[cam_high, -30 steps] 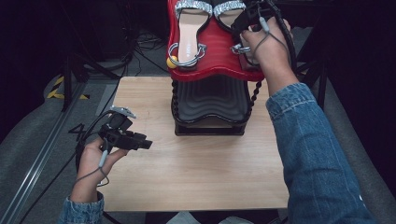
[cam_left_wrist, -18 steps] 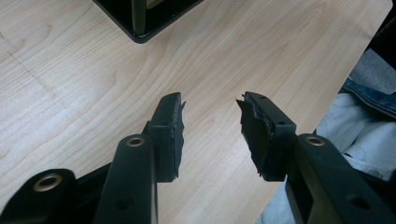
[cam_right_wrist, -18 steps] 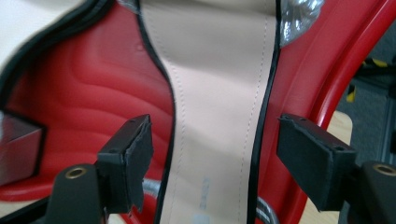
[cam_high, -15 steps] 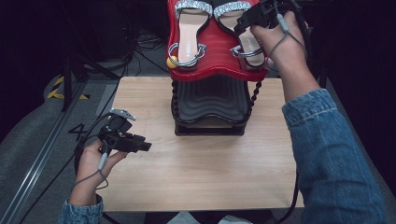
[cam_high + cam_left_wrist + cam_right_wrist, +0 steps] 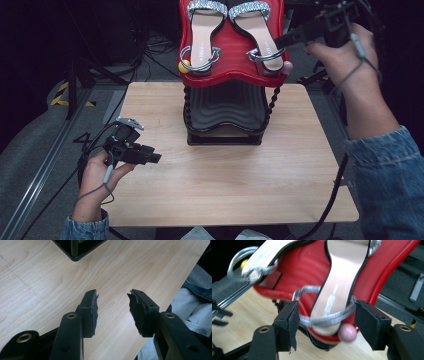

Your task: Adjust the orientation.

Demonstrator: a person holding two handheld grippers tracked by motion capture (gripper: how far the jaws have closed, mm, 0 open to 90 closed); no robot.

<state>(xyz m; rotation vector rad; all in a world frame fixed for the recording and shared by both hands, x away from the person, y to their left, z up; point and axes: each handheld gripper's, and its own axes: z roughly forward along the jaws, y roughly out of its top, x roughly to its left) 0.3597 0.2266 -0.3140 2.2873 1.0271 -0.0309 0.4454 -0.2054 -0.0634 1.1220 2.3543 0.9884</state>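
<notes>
Straddling the heel of the right sandal point(image 5: 337, 290) on the red rack shelf point(image 5: 227, 55), the right gripper point(image 5: 325, 322) gapes wide, empty; sandal's length runs straight ahead, left gripper point(image 5: 112, 307) idle, open.

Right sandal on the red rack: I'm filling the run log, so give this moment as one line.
right gripper: open, jaws astride right sandal heel | left gripper: open, over table | sandal on red shelf

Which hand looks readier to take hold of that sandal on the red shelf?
The right: its tongs stand open around the sandal's heel, while the left tongs hover low over the table.
</notes>
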